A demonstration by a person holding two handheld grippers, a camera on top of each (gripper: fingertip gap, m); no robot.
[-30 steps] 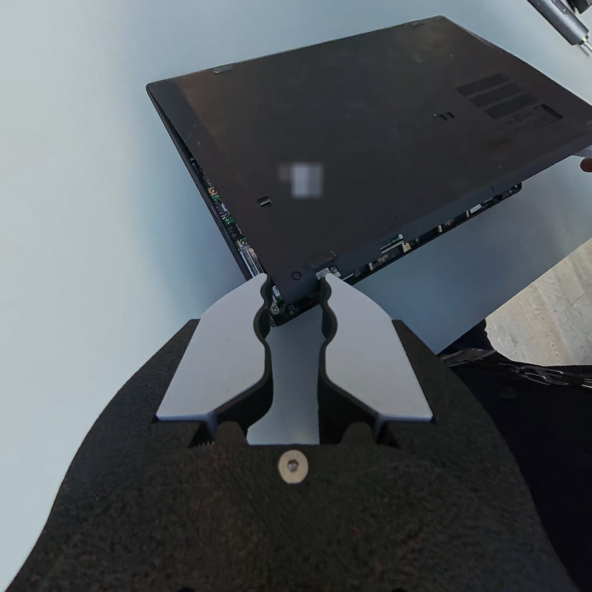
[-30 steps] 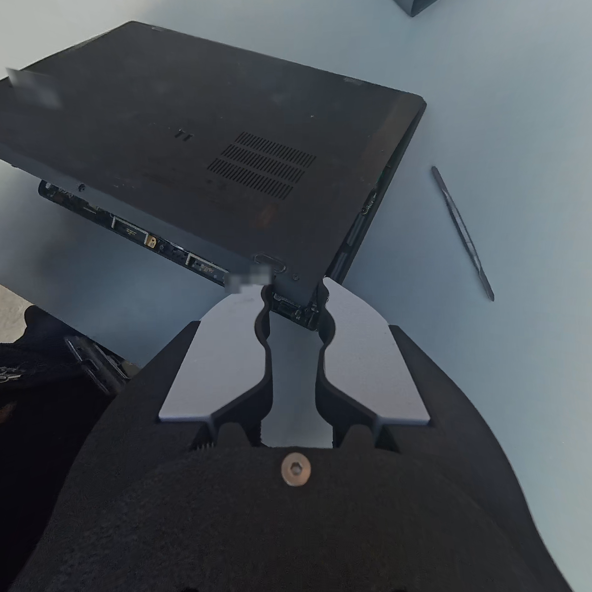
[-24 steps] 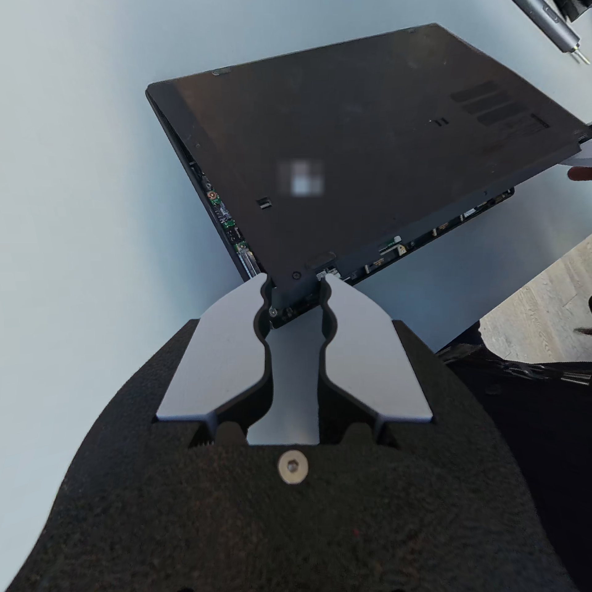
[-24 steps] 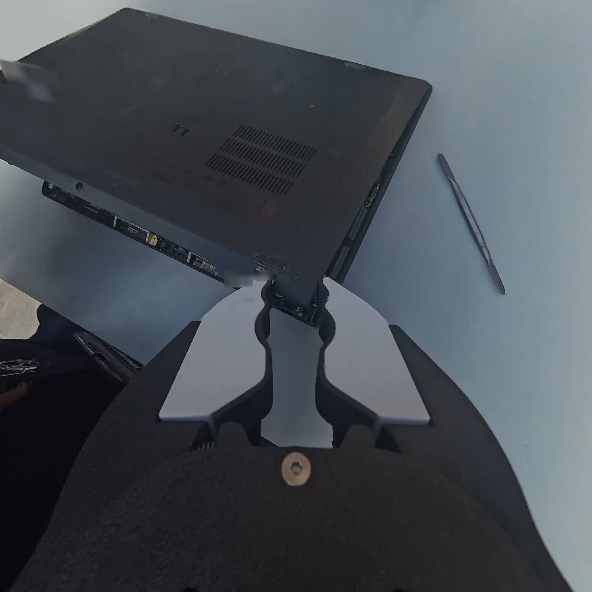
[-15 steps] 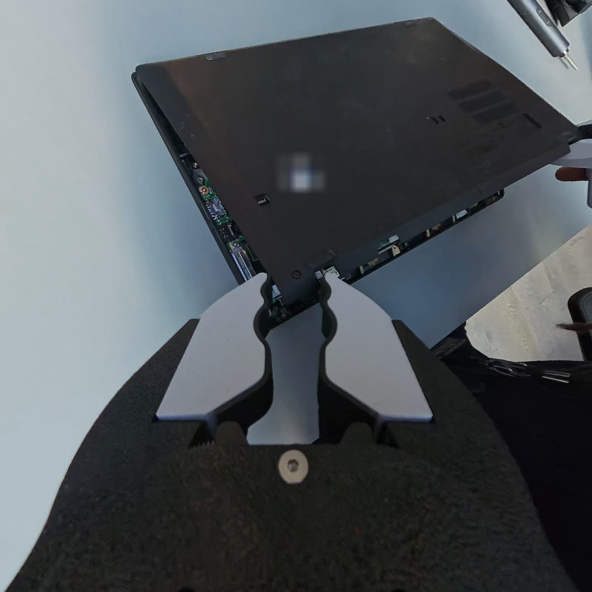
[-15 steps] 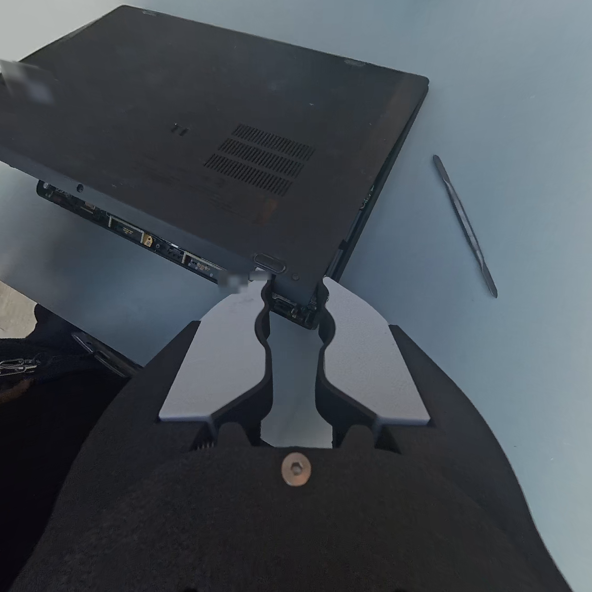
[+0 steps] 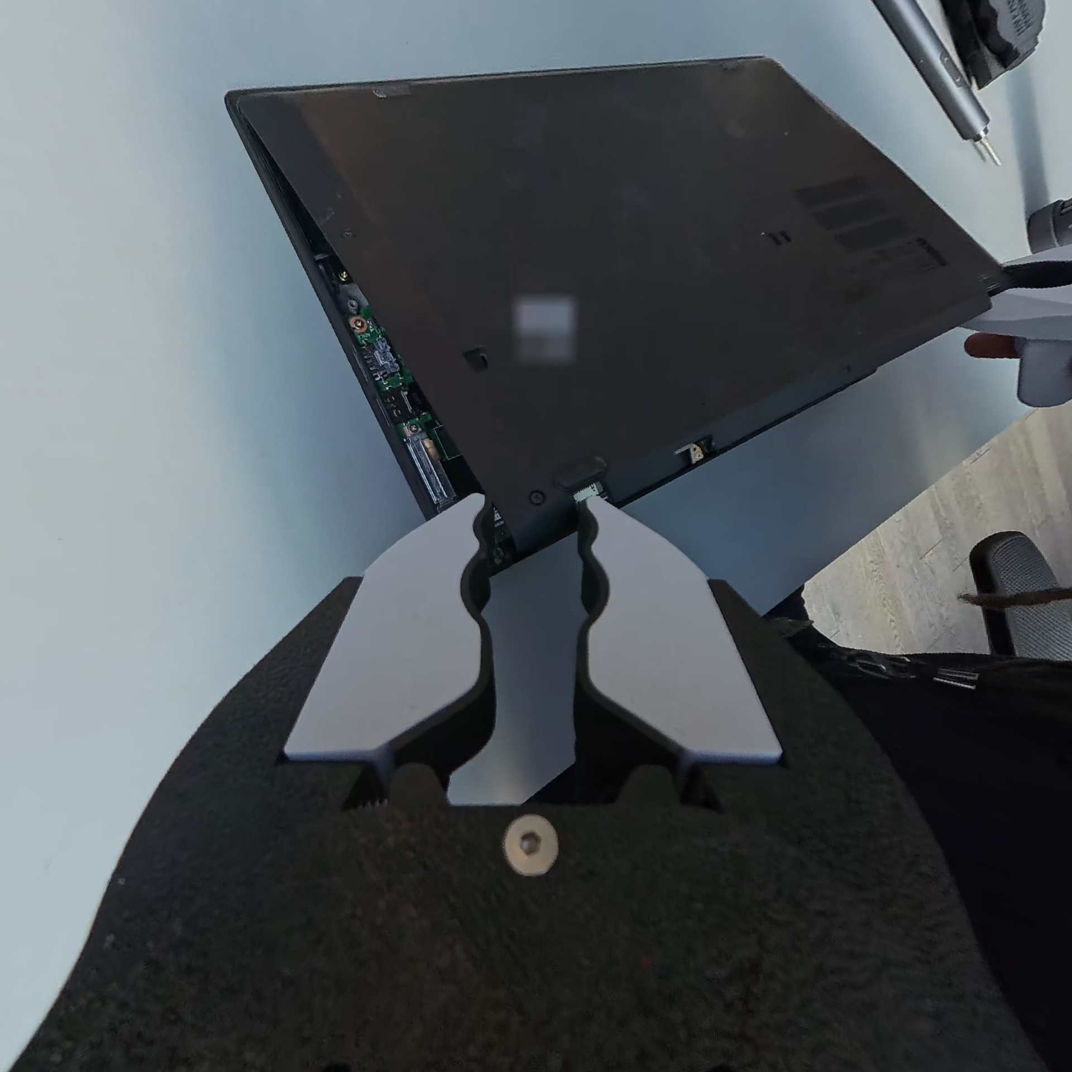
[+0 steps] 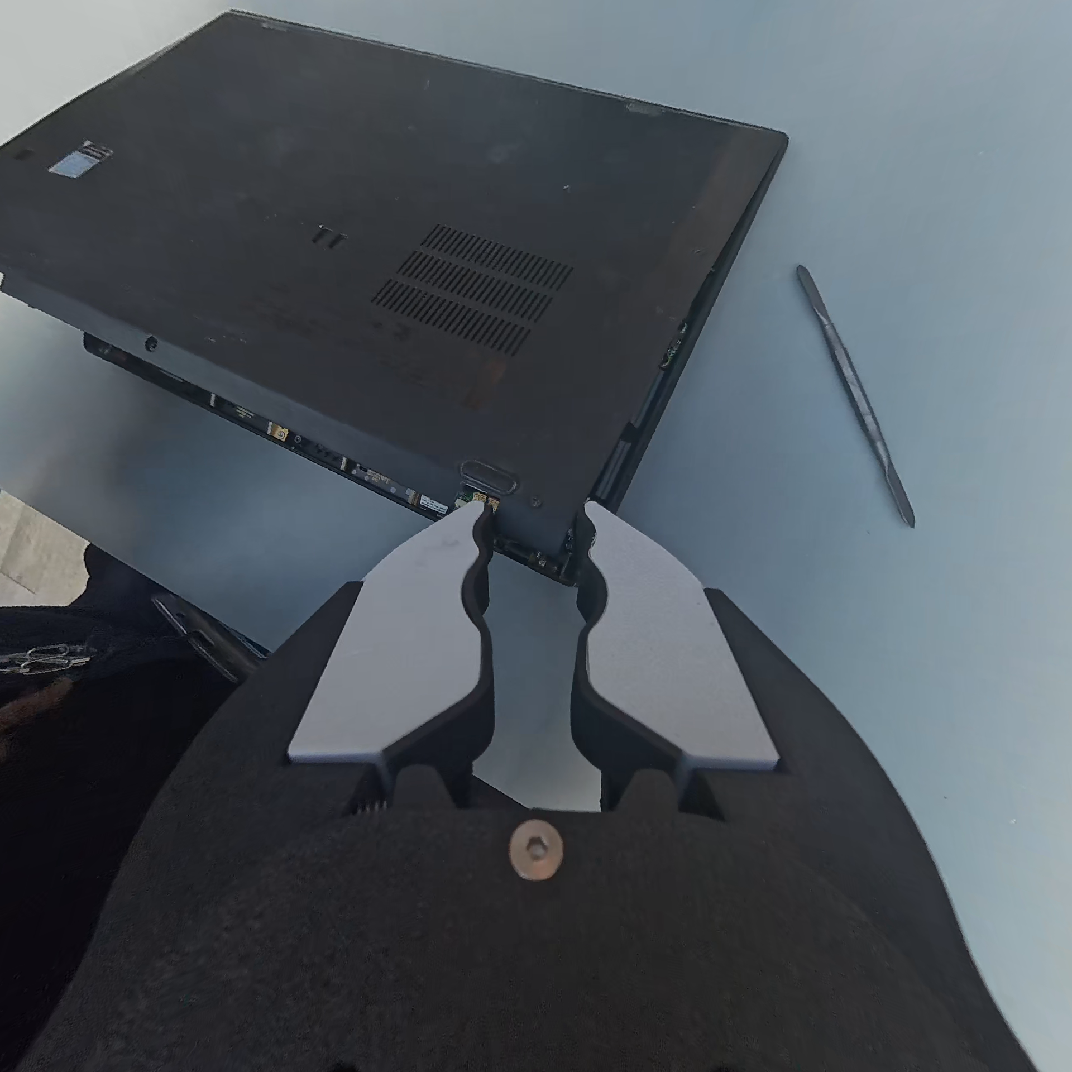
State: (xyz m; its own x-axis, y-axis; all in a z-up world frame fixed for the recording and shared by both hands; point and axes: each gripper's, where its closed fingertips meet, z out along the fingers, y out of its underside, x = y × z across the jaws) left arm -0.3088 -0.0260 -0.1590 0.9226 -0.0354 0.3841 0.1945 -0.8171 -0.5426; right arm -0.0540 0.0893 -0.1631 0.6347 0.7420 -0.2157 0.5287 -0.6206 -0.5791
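A black laptop lies upside down on the pale table (image 7: 116,290). Its bottom cover (image 7: 580,261) is raised along the near edge, baring green circuit boards in the laptop body (image 7: 394,383) underneath. My left gripper (image 7: 533,504) is shut on the cover's near left corner. My right gripper (image 8: 533,510) is shut on the near right corner of the cover (image 8: 348,232), with the open body (image 8: 290,429) showing below it. The right gripper also shows at the right edge of the left wrist view (image 7: 1038,301).
A grey screwdriver (image 7: 940,75) lies past the laptop's far right corner. A thin dark pry tool (image 8: 858,394) lies on the table right of the laptop. The table's near edge drops to a wooden floor (image 7: 899,568) with a chair (image 7: 1015,591). The tips of one gripper are about 30 cm away from the tips of the other.
Both grippers kept their hold on the cover's corners. The cover has come up further on the left side, and more of the circuit board shows there.
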